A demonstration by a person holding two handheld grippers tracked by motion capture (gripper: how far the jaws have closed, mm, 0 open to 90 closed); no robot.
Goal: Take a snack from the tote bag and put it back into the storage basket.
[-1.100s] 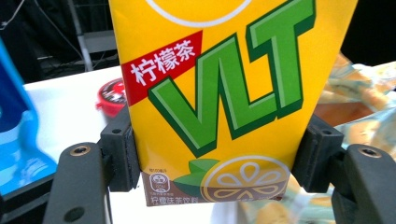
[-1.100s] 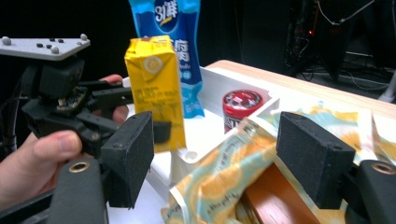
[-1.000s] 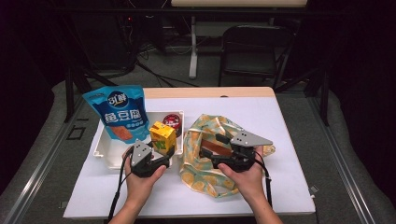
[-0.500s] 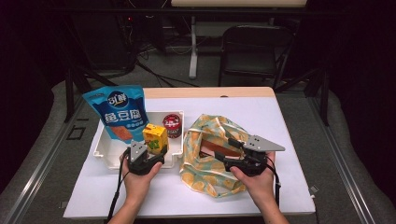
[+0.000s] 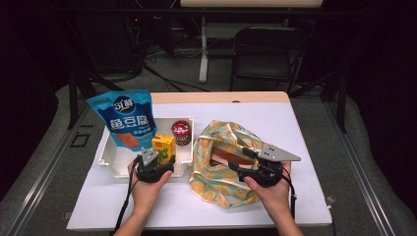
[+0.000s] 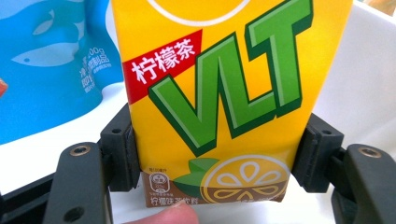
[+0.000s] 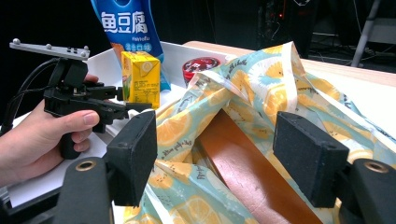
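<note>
1. We work at a white-topped table in a dark room, a black chair and cables behind it. A white tray sits at the table's left half and a lemon-print cloth bag lies just right of it.

2. The yellow lemon-tea carton stands upright at the tray's near right corner, long axis vertical. Beside it are a blue snack pouch and a small red-lidded cup.

3. Our left tongs are clenched on the carton — the left gripper view shows both black pads pressed flat against its lower side walls, with the base about level with the tray floor. Whether it rests on the tray yet, we cannot tell.

4. Our right tongs stand released, nothing between the pads. They point into the bag's open mouth, where a brown flat object lies — we cannot make out what it is.

5. The relation that matters: the bag's mouth lies to the right of the carton, just past the tray's right wall, and the left hand already has it. We judge the carton would have to clear that wall upright, then tip along the opening.
</note>
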